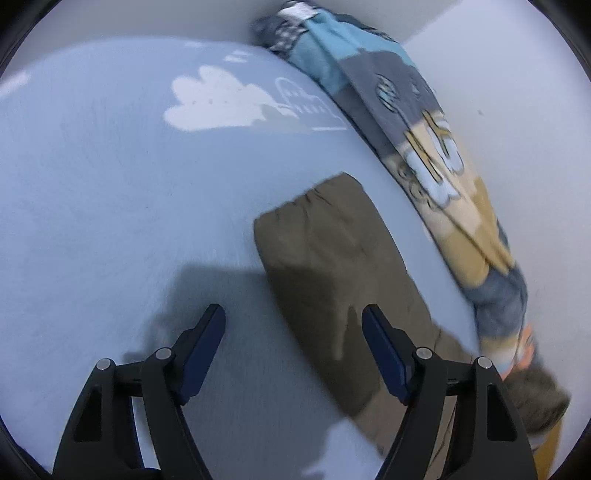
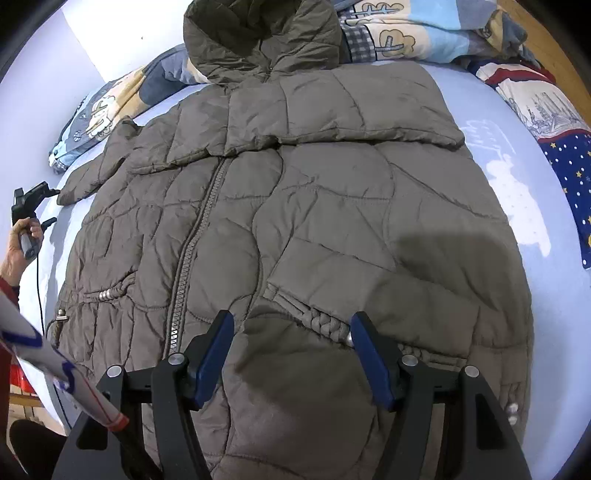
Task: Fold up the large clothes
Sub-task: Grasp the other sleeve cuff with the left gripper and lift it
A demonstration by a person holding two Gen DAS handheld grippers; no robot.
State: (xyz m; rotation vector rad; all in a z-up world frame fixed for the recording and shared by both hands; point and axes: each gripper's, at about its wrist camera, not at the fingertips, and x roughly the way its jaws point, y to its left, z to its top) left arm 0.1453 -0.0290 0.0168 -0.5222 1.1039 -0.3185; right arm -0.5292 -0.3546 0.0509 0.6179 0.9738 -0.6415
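Right gripper hangs over the jacket's hem, jaws wide apart, holding nothing; the jacket lies face up along the middle of the bed, one sleeve already folded across the chest, hood toward the far edge; left gripper, equally wide and empty, hovers by the other sleeve near the bed's left edge, beside the patterned quilt; next, I judge, pinch that cuff and carry it across.

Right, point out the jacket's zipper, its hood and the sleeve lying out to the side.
zipper (image 2: 192, 243): right wrist view, middle of the closed teeth down the front.
hood (image 2: 258, 33): right wrist view, the hood's dark inner lining.
sleeve (image 1: 325, 258): left wrist view, the sleeve's quilted top near the cuff.
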